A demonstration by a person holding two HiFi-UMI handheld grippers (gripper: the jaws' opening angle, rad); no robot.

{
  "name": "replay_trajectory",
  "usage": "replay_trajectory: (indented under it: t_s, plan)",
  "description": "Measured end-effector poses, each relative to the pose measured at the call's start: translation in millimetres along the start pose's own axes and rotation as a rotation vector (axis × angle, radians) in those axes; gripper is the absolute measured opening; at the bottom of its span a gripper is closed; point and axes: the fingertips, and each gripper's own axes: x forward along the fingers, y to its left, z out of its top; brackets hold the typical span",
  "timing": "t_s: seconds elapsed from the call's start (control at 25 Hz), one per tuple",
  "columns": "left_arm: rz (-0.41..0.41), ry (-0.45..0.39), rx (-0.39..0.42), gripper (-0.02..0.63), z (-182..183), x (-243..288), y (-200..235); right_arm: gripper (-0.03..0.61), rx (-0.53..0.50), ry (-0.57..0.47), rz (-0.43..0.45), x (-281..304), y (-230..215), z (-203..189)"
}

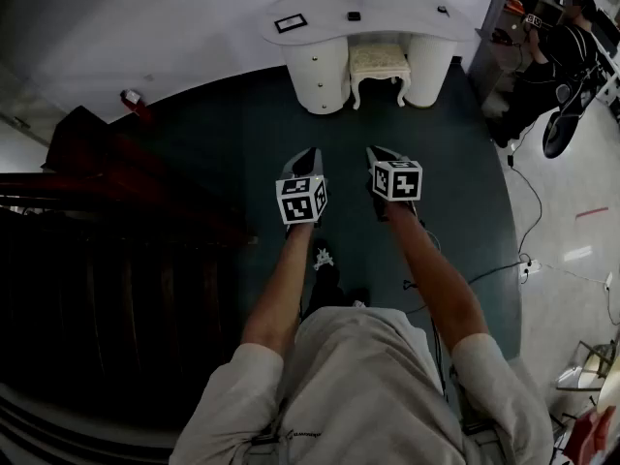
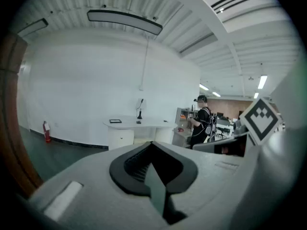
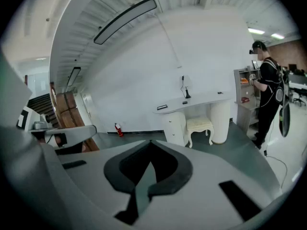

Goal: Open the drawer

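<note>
A white curved desk (image 1: pixel 387 10) stands against the far wall, with a drawer pedestal (image 1: pixel 317 74) under its left end and a cream stool (image 1: pixel 379 66) beside it. Both grippers are held out over the dark floor, well short of the desk. My left gripper (image 1: pixel 307 154) and right gripper (image 1: pixel 379 152) are side by side, both shut and empty. In the left gripper view the shut left gripper (image 2: pixel 152 143) points at the desk (image 2: pixel 139 124) and pedestal (image 2: pixel 120 138). In the right gripper view the right gripper (image 3: pixel 150 143) faces the pedestal (image 3: pixel 174 124) and stool (image 3: pixel 199 125).
A dark wooden staircase (image 1: pixel 97 221) fills the left side. A red fire extinguisher (image 1: pixel 131 98) stands by the wall. At the right a person (image 1: pixel 557 56) stands at a shelf unit (image 1: pixel 504 17), and cables (image 1: pixel 531 211) trail on the floor.
</note>
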Motion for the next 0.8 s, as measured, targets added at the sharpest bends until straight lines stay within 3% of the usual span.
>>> replay_trajectory:
  t_s: [0.52,0.8]
  plan:
    - [-0.033,-0.019,0.014,0.009,10,28,2,0.015,-0.036,0.038,-0.007,29,-22,4]
    - [-0.011,-0.019,0.002,0.009,16,67,70,0.015,0.006,0.038,0.016,106,-14,29]
